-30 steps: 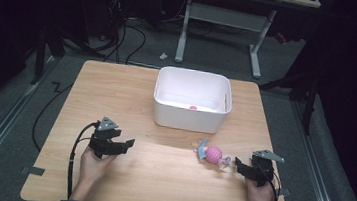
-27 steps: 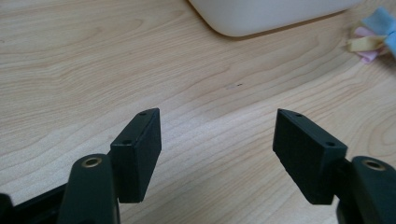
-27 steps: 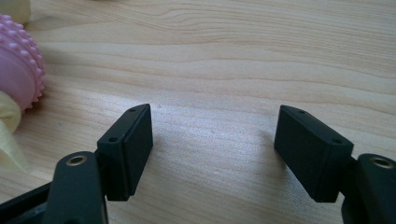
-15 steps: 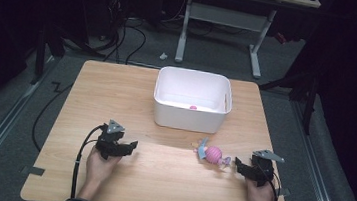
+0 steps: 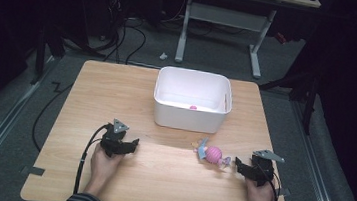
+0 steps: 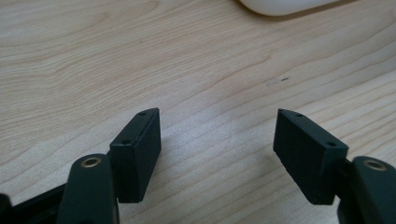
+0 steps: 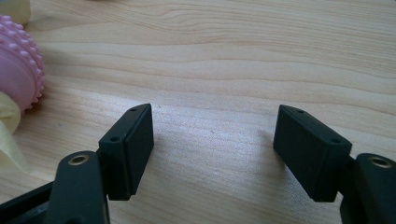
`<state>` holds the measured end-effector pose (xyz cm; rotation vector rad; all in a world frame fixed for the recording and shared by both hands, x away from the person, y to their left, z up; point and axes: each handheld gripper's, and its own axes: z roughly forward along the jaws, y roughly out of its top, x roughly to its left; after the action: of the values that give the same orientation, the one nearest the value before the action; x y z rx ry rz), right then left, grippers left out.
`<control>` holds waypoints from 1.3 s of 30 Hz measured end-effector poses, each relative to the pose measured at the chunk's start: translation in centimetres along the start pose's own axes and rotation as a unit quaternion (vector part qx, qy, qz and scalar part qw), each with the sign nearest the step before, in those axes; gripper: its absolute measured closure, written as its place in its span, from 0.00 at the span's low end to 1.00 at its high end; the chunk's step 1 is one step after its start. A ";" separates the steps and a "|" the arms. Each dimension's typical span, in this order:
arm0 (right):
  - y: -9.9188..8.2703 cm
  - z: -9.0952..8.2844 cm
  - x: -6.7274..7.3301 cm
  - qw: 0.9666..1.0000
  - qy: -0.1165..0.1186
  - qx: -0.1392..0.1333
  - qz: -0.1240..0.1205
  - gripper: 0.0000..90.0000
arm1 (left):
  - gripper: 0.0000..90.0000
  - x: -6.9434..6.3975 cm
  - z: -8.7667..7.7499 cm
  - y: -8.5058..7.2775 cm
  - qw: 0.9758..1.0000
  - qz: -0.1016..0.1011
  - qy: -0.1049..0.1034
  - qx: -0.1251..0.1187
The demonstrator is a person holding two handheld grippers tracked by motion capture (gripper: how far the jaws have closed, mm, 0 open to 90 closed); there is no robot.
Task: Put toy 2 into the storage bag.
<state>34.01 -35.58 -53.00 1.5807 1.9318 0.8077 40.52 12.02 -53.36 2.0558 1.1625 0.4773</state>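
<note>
Pink knobbly toy (image 5: 213, 154) with pale frills, lying on table (image 5: 116, 99); right tool (image 5: 238, 165) spread, empty

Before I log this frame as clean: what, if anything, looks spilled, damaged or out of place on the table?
Nothing stands out. The white bin sits upright with a small pink item inside, and the pink knobbly toy lies intact on the wooden table.

A pink, bumpy-textured toy (image 5: 213, 154) with pale yellow and lilac trim is lying on the light wood-grain tabletop (image 5: 168, 180), near a white tub (image 5: 191, 117) and two black grippers.
</note>
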 end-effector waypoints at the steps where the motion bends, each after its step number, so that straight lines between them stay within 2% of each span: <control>1: 0.0 0.0 0.0 1.000 0.000 0.000 0.000 0.33 | 0.36 0.0 0.0 0.0 1.000 0.003 0.002 0.000; 4: 0.0 0.0 0.0 1.000 0.000 0.000 0.000 0.33 | 0.35 0.0 0.2 -0.1 1.000 0.006 0.005 -0.006; 12: 0.0 0.0 -0.1 1.000 0.004 0.003 -0.002 0.32 | 0.31 -0.1 0.2 -0.1 1.000 0.009 0.004 -0.003; 16: 0.1 -0.2 -0.2 1.000 0.012 0.013 -0.009 0.30 | 0.27 -0.1 0.3 0.0 1.000 0.007 0.005 -0.001; 19: 0.0 -0.4 -0.3 1.000 0.019 0.015 -0.012 0.32 | 0.18 0.0 0.4 0.0 1.000 0.000 0.009 0.005; 20: 0.0 -0.5 -0.4 1.000 0.023 0.015 -0.011 0.33 | 0.18 0.0 0.4 0.0 1.000 0.001 0.009 0.006; 25: -0.1 -1.8 -0.9 1.000 0.030 0.006 0.003 0.36 | 0.18 0.0 0.4 0.0 1.000 0.002 0.009 0.006; 35: -0.4 -5.0 -1.3 0.999 0.047 -0.011 -0.008 0.39 | 0.18 0.0 0.4 0.0 1.000 0.002 0.008 0.006; 39: -0.4 -6.1 -0.8 0.998 0.056 -0.012 -0.011 0.40 | 0.18 0.0 0.4 0.0 1.000 0.002 0.008 0.006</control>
<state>29.56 -37.23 -49.06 1.5275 2.0051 0.9254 40.76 11.83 -53.61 2.0693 1.1738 0.4908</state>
